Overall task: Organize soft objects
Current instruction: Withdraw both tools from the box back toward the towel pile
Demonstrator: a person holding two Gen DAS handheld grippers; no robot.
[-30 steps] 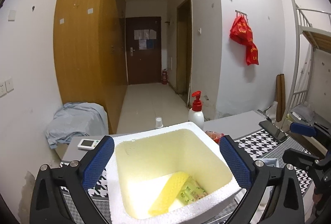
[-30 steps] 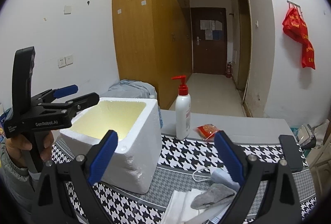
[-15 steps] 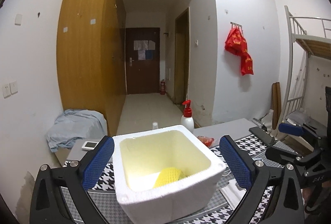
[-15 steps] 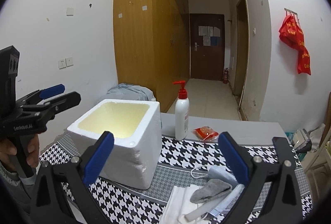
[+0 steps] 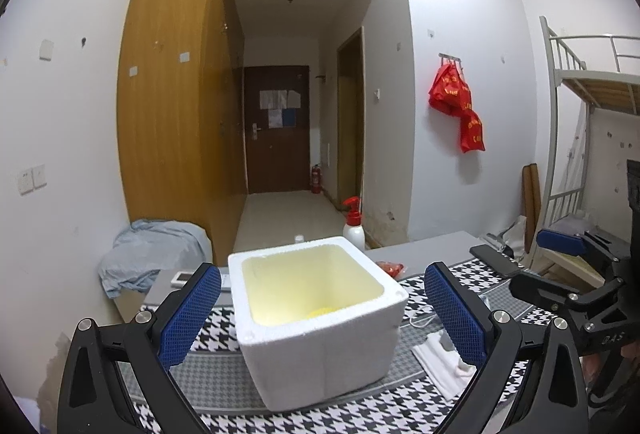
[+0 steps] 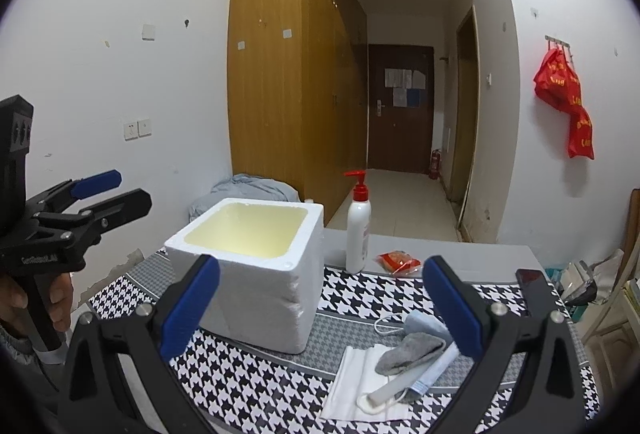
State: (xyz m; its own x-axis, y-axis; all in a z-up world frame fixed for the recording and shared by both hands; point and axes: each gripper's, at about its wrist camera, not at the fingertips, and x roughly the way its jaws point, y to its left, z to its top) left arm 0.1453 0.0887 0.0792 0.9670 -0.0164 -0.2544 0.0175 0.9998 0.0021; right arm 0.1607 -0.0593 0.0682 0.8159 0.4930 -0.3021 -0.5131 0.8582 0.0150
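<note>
Holding my right gripper [image 6: 320, 308] with its jaws spread as wide as they go and nothing between them, I have the pile of soft things just ahead and a little to the right of it: a grey sock [image 6: 410, 352] lying on a folded white cloth [image 6: 352, 382], with a blue face mask [image 6: 434, 366] under and beside it. Ahead to the left stands the foam box [image 6: 256, 274], something yellow [image 5: 320, 312] on its floor. My left gripper [image 5: 322, 316] is also wide open and empty, the box framed between its fingers but untouched. Beyond the box are a pump bottle [image 6: 357, 224] and a red packet [image 6: 398, 261]. My worry is the pile: the sock, the mask and its loop overlap, so a careless pinch could drag several at once or snag the loop and spill them off the checked mat [image 6: 360, 294].
</note>
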